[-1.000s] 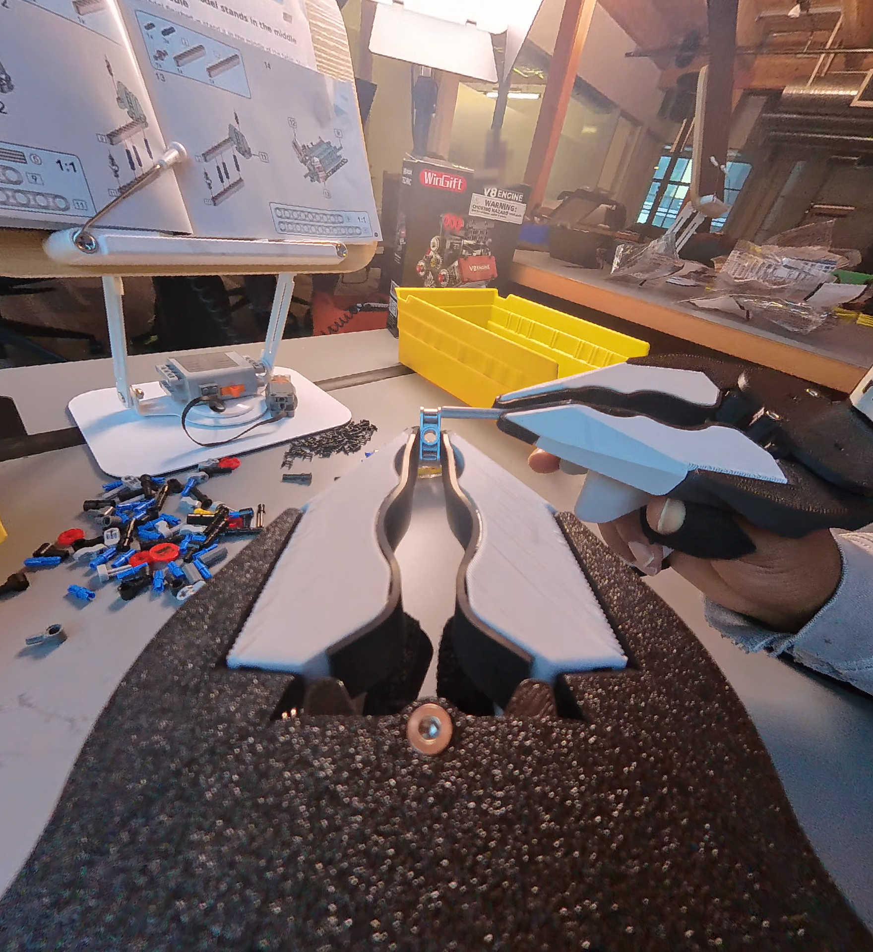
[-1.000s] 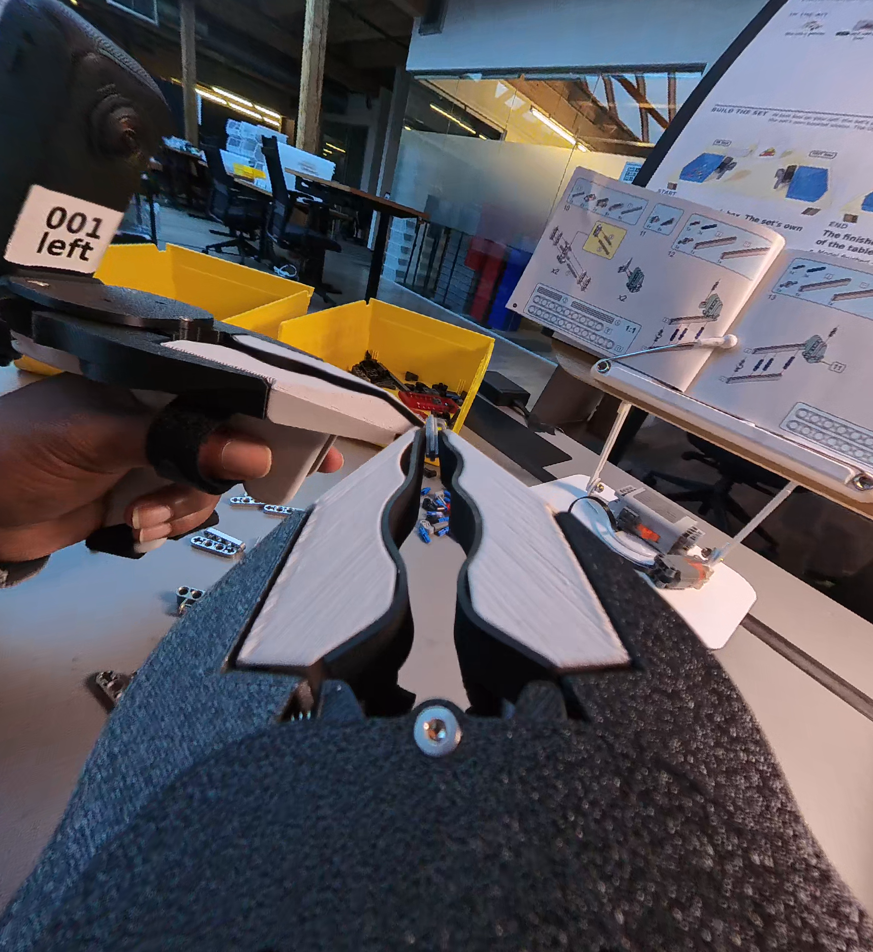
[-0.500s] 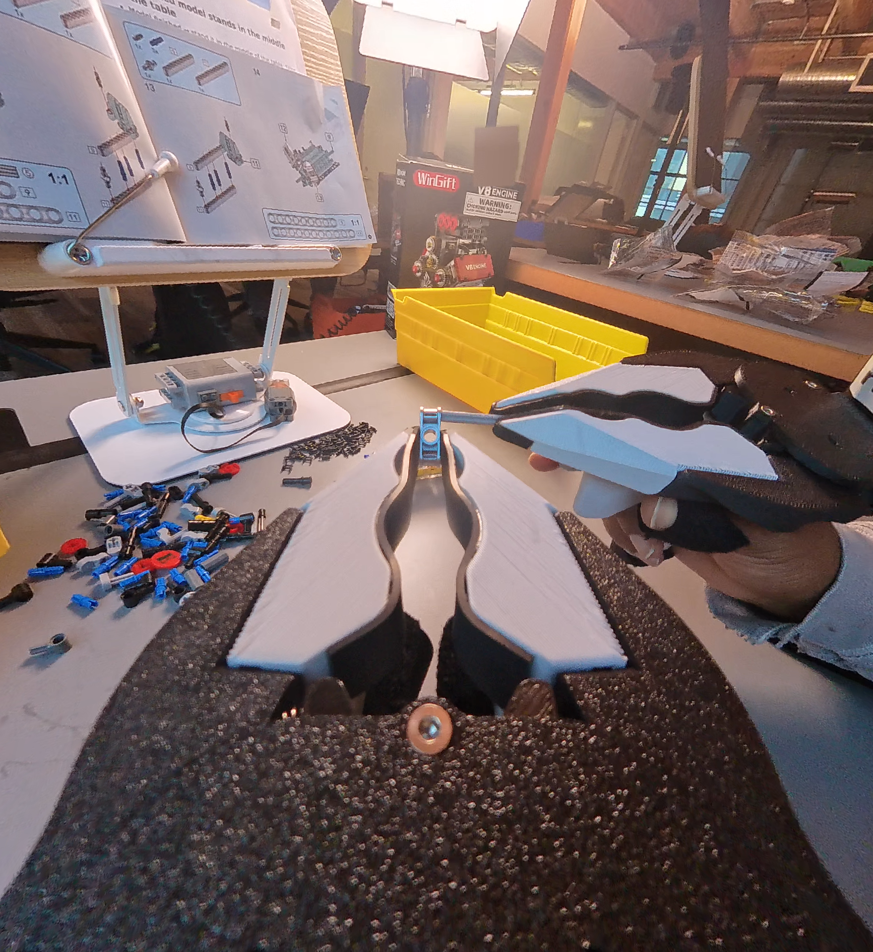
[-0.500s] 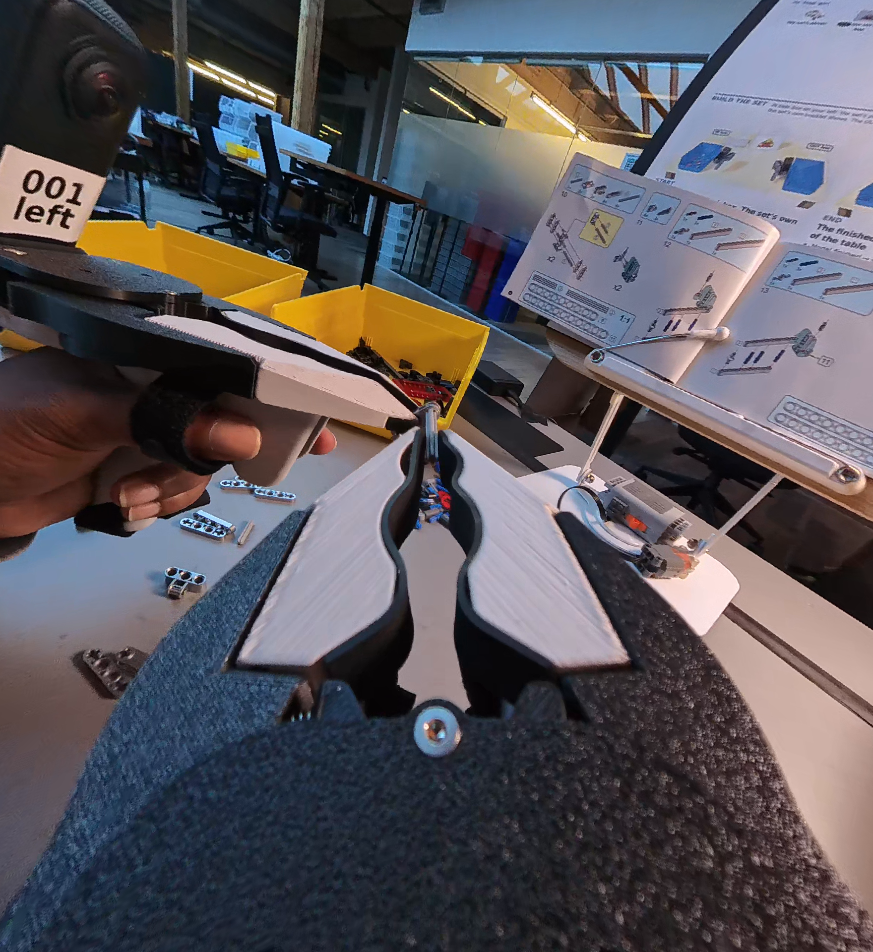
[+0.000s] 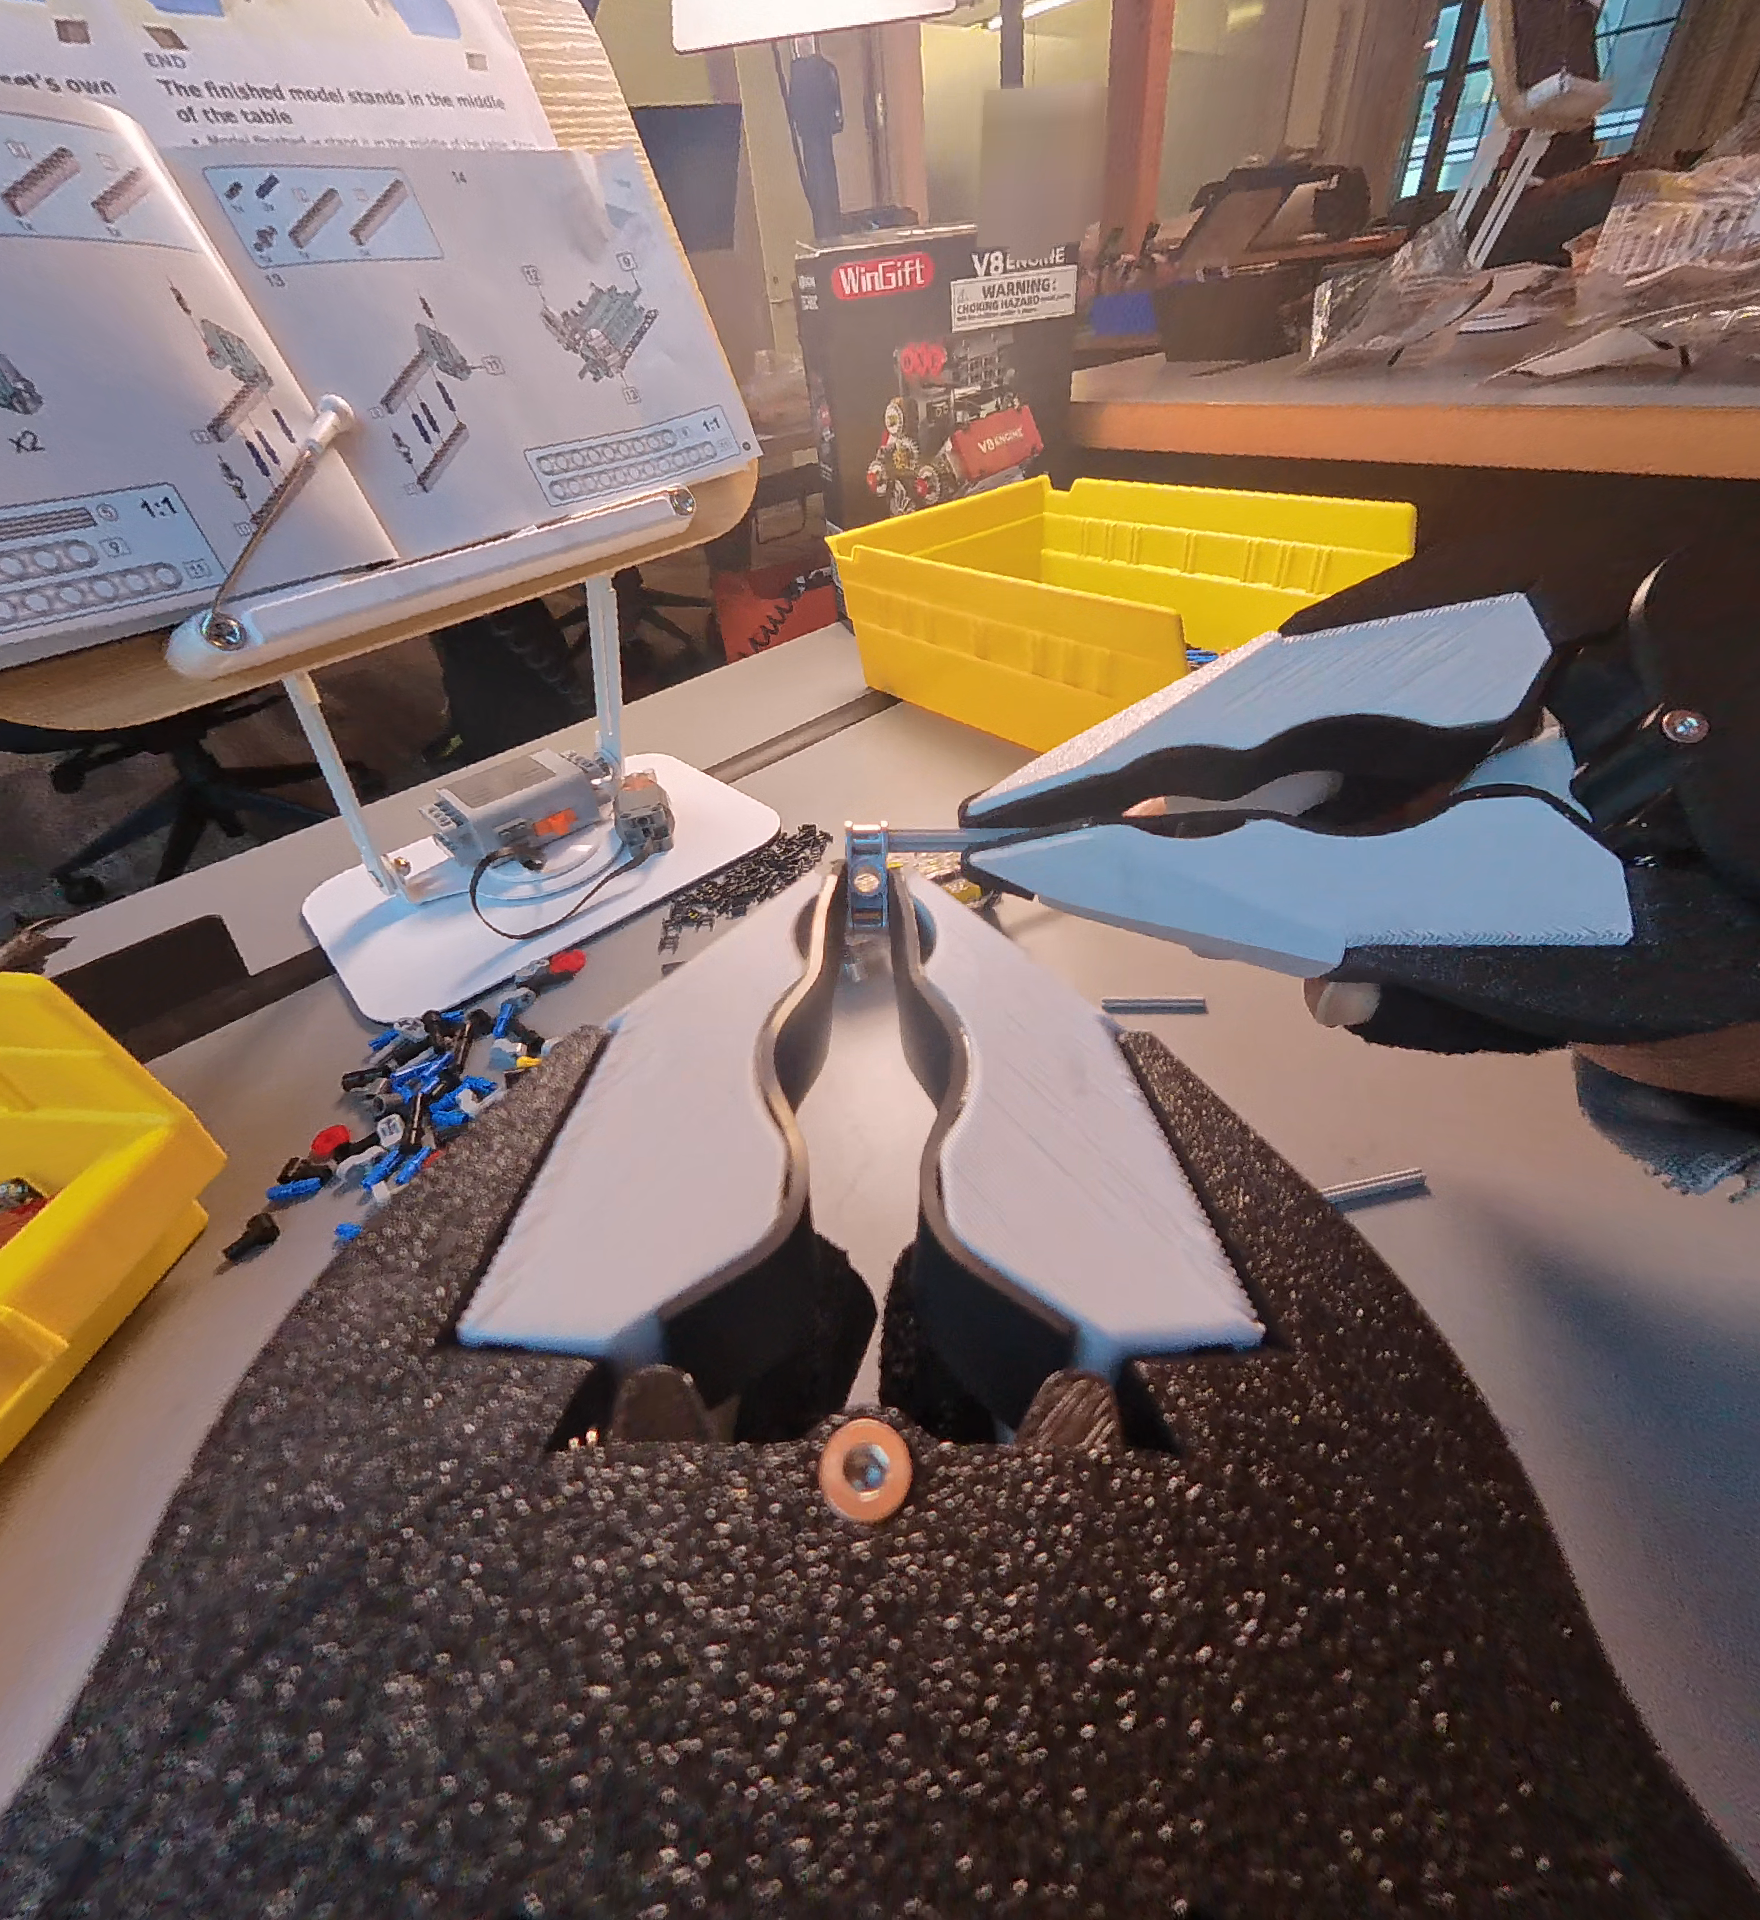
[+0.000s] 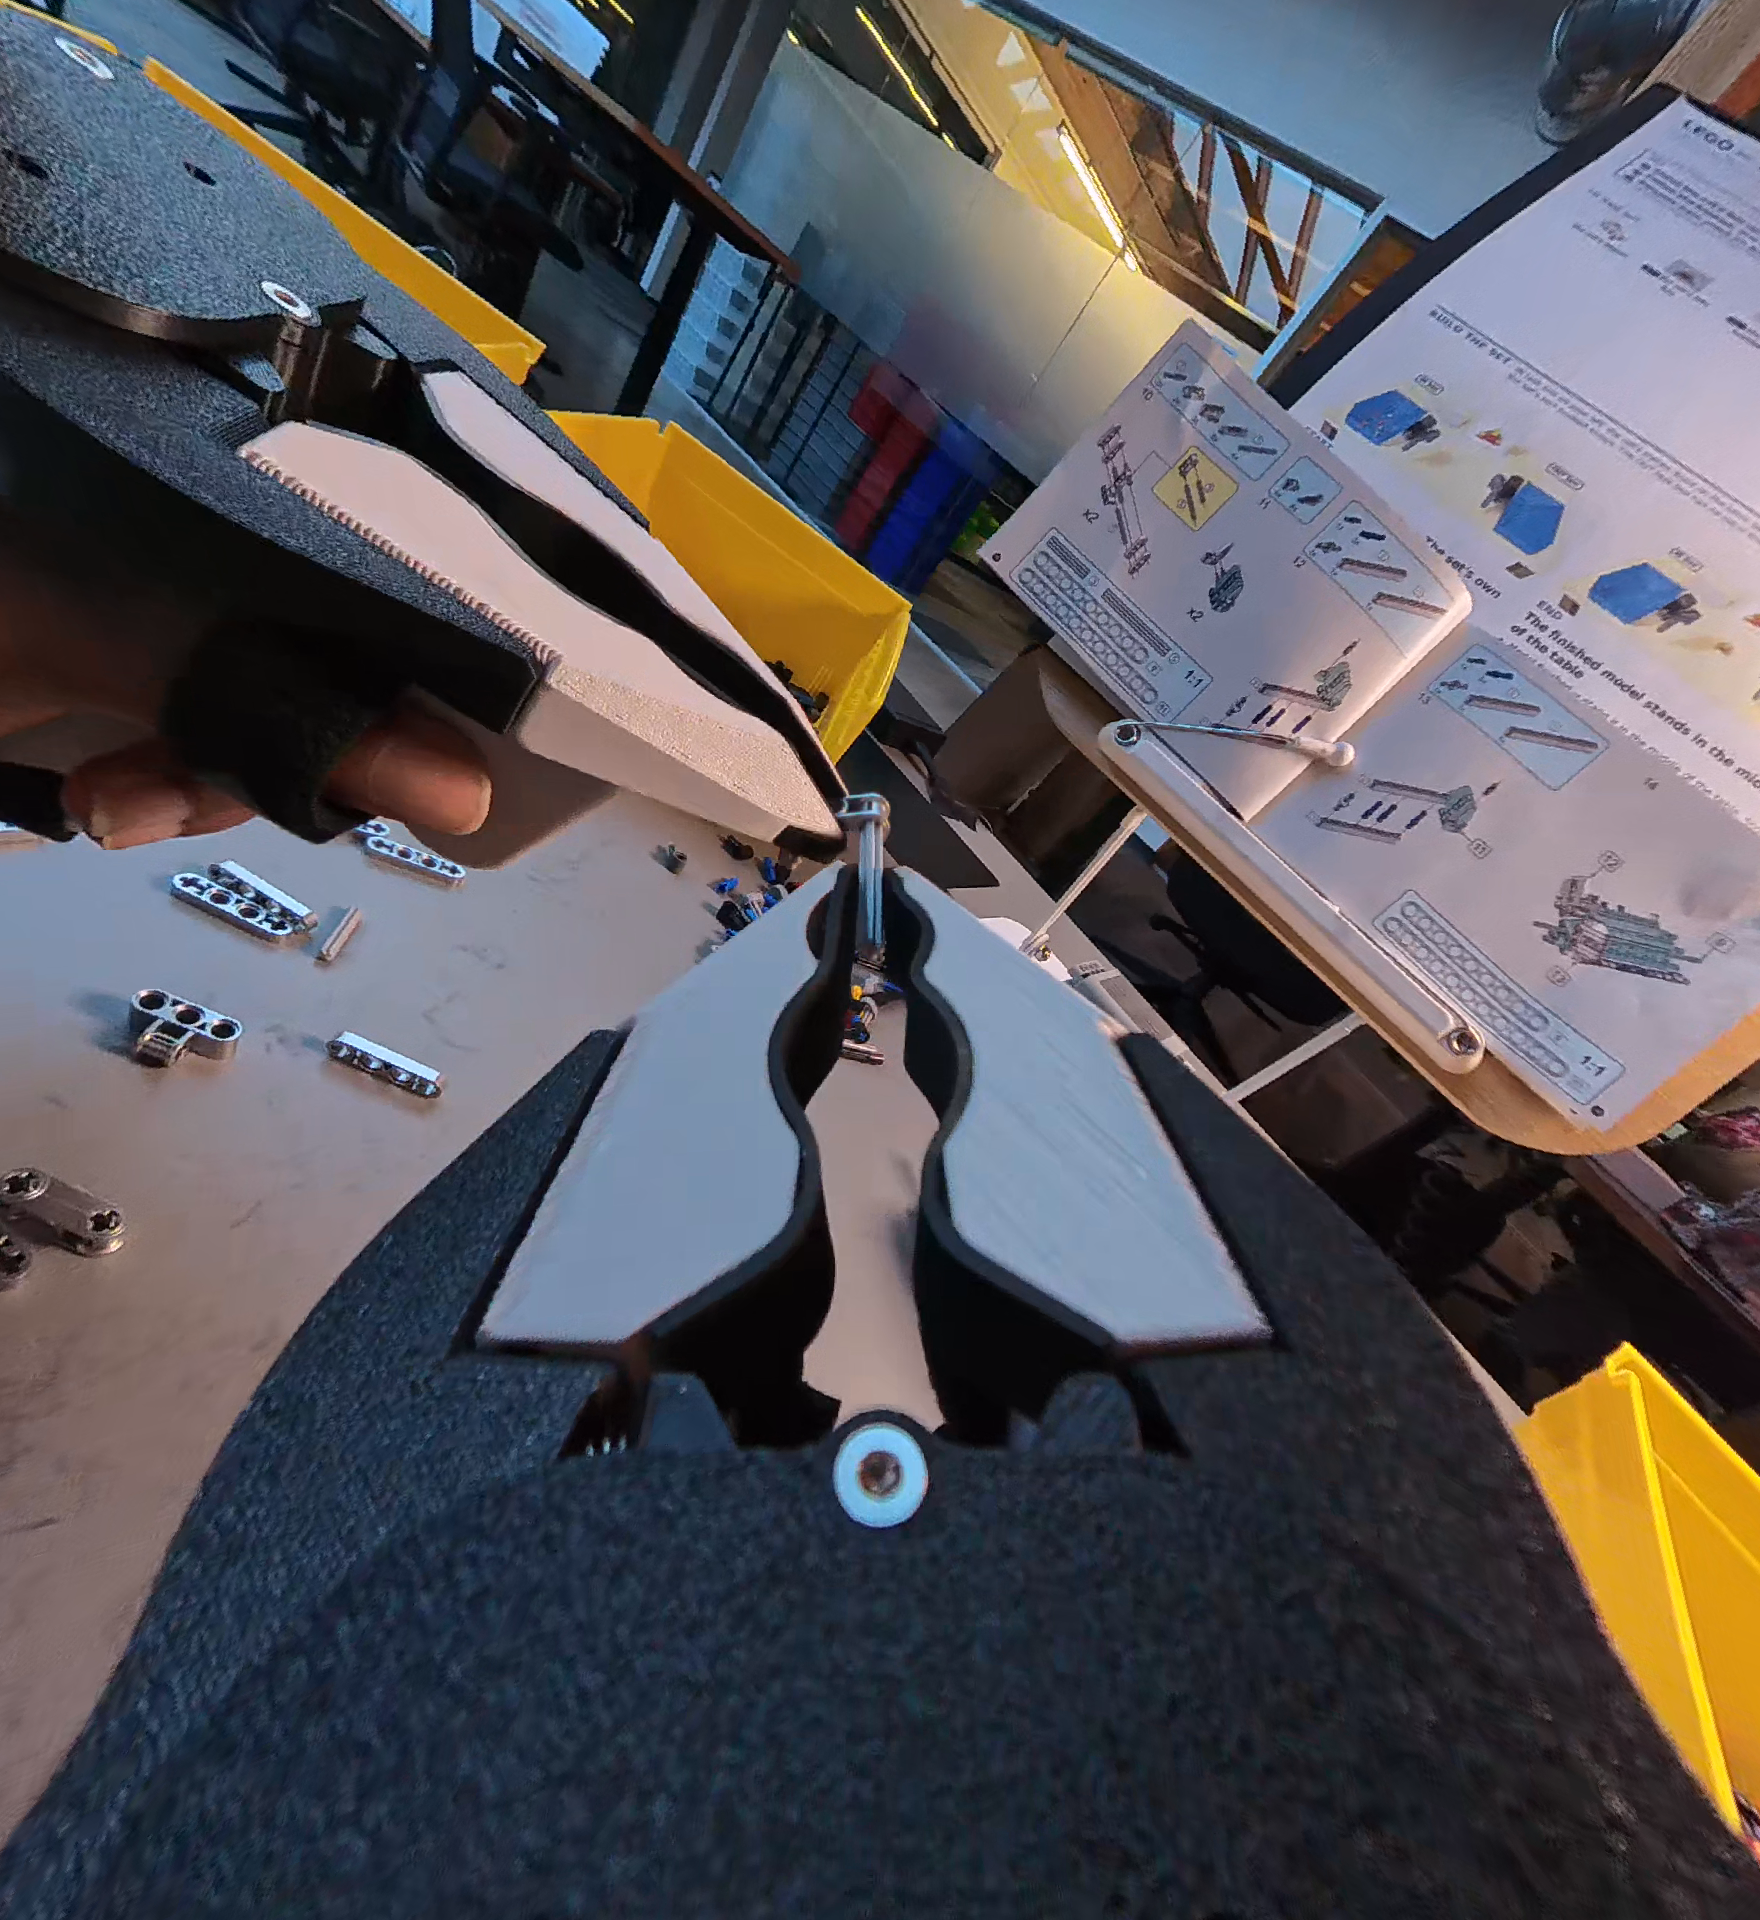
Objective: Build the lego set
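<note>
Yellow bin (image 5: 45, 1195) cut off at left; its contents unclear.

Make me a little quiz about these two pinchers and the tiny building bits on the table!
1. True or false: the left gripper is shut on a small grey connector.
2. What does the right gripper hold? A) a red gear B) a thin grey axle C) a black pin
3. Fill in: the pile of blue and black pins lies on the table in front of the white base of the ____ stand.

Key:
1. True
2. B
3. booklet
</note>
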